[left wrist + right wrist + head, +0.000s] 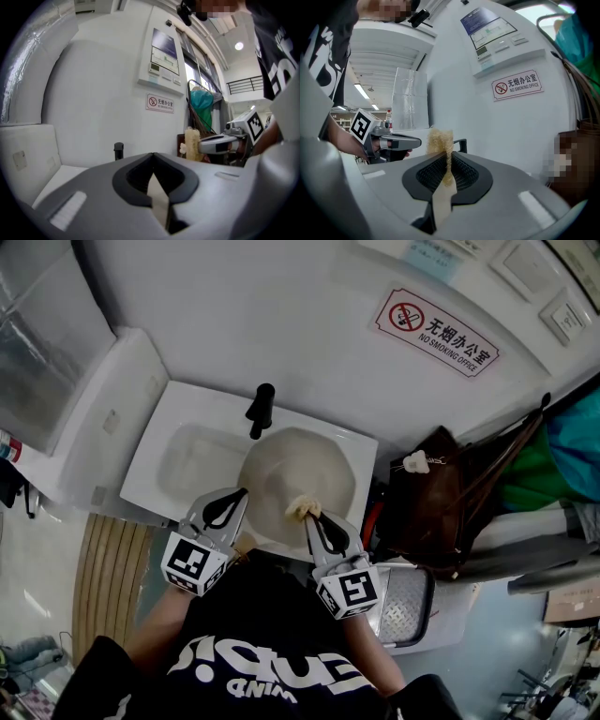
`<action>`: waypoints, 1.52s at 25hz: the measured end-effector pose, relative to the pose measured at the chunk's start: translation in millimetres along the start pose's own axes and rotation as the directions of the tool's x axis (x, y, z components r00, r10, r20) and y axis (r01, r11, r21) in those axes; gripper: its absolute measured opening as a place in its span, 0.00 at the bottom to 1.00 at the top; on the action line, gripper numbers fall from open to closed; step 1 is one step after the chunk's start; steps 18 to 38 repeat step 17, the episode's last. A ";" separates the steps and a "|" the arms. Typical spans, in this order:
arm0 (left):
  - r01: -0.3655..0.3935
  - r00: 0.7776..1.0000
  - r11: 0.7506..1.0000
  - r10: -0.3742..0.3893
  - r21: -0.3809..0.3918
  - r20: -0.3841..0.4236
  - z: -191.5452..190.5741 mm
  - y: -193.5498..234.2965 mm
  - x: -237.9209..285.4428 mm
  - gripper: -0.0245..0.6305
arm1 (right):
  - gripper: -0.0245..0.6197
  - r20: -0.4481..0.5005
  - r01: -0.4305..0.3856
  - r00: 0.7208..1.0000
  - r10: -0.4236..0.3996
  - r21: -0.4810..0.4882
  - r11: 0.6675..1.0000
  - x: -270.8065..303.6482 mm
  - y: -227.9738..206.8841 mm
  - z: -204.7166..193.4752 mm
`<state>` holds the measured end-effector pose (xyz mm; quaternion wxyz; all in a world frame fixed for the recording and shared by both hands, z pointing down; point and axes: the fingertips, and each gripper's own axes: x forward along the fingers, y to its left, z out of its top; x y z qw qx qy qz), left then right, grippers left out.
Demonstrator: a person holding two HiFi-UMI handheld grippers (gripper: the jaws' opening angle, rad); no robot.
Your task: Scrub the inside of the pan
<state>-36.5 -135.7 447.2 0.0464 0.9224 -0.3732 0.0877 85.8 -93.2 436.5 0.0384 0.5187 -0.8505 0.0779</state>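
Note:
A cream pan (298, 474) lies in the white sink (173, 460), below the black tap (261, 409). My right gripper (312, 515) is shut on a tan loofah scrubber (302, 509) at the pan's near rim. In the right gripper view the scrubber (439, 140) sticks up from between the closed jaws of the right gripper (449, 157). My left gripper (240, 493) is shut at the pan's near left edge. In the left gripper view I see nothing between the jaws of the left gripper (152, 157), and the right gripper (220, 143) with the scrubber (191, 143) is at the right.
A brown bag (427, 493) stands right of the sink, under a no-smoking sign (436, 332). A white box (103, 418) adjoins the sink at the left. A ribbed metal tray (408, 606) lies at the near right, and wooden slats (108, 587) at the near left.

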 end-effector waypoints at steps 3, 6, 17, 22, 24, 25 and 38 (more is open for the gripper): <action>-0.001 1.000 1.000 0.001 -0.002 -0.004 -1.7 0.0 -1.4 0.03 | 0.10 -0.008 -0.007 1.000 0.007 0.000 1.000 0.6 2.0 -1.3; 0.000 1.000 1.000 0.000 -0.002 -0.011 -3.1 -0.5 -1.6 0.03 | 0.10 -0.014 -0.013 1.000 0.013 -0.002 1.000 1.5 3.9 -3.0; 0.009 1.000 1.000 -0.009 -0.002 -0.030 -8.5 -2.4 -5.4 0.03 | 0.10 -0.039 -0.035 0.999 0.034 -0.018 0.999 4.7 9.3 -6.1; 0.009 1.000 1.000 -0.009 -0.002 -0.030 -8.5 -2.4 -5.4 0.03 | 0.10 -0.039 -0.035 0.999 0.034 -0.018 0.999 4.7 9.3 -6.1; 0.009 1.000 1.000 -0.009 -0.002 -0.030 -8.5 -2.4 -5.4 0.03 | 0.10 -0.039 -0.035 0.999 0.034 -0.018 0.999 4.7 9.3 -6.1; 0.009 1.000 1.000 -0.009 -0.002 -0.030 -8.5 -2.4 -5.4 0.03 | 0.10 -0.039 -0.035 0.999 0.034 -0.018 0.999 4.7 9.3 -6.1; 0.009 1.000 1.000 -0.009 -0.002 -0.030 -8.5 -2.4 -5.4 0.03 | 0.10 -0.039 -0.035 0.999 0.034 -0.018 0.999 4.7 9.3 -6.1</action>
